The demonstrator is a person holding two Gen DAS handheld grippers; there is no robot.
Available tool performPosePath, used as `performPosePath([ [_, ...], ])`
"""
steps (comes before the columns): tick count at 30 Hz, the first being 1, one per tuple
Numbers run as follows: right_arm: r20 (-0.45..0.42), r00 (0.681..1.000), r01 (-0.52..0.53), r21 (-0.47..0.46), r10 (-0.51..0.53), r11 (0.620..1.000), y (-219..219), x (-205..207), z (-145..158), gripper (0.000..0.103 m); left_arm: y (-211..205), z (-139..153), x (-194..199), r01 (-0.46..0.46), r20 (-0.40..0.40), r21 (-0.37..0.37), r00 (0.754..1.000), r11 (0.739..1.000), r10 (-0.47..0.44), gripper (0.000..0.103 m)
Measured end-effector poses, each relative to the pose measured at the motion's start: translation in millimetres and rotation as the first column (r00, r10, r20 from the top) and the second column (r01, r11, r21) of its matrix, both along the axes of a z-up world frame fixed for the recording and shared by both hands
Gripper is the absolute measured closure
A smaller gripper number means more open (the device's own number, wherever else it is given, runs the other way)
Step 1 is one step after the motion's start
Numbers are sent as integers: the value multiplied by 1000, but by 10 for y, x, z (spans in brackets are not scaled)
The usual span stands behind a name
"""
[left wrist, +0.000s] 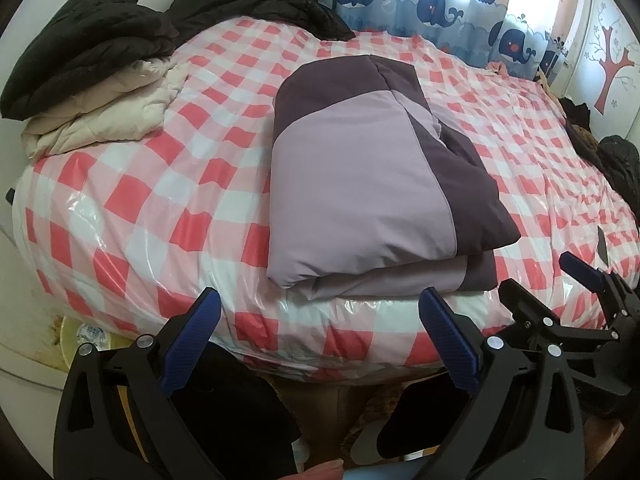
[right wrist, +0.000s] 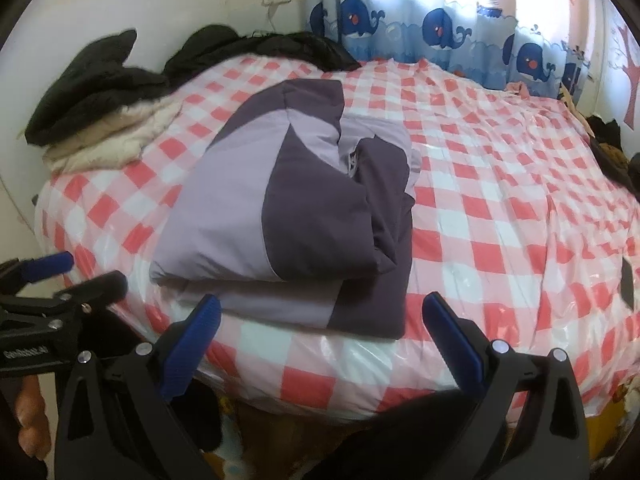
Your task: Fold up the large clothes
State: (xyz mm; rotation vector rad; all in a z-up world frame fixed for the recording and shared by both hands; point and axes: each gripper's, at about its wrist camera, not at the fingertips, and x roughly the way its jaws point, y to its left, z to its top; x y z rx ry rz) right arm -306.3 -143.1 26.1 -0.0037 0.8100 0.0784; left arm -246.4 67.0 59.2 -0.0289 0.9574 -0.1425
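Observation:
A padded jacket [left wrist: 360, 184] in light lilac and dark purple lies folded into a thick bundle near the bed's front edge; the right wrist view shows the jacket [right wrist: 288, 216] with a loose dark flap on its right side. My left gripper [left wrist: 320, 308] hangs open just in front of the bed edge, below the bundle, holding nothing. My right gripper [right wrist: 320, 312] is open too, level with the bundle's near edge and apart from it. The right gripper [left wrist: 560, 276] shows at the right of the left wrist view, and the left gripper [right wrist: 80, 272] at the left of the right wrist view.
The bed [left wrist: 160, 216] wears a red-and-white check cover under clear plastic. A stack of folded clothes, black over cream [left wrist: 92, 92], sits at its far left corner. More dark garments [left wrist: 616, 164] lie along the right edge. A whale-print curtain [left wrist: 440, 4] hangs behind.

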Motion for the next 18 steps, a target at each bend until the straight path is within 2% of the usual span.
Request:
performPosePath([
  [11, -14, 1000, 23, -10, -23, 1000, -111, -13, -4, 6, 21, 24, -25, 28, -16, -51, 999, 998, -29, 8],
  [18, -19, 1000, 21, -11, -21, 1000, -107, -25, -9, 6, -8, 31, -45, 24, -16, -14, 1000, 1000, -24, 8],
])
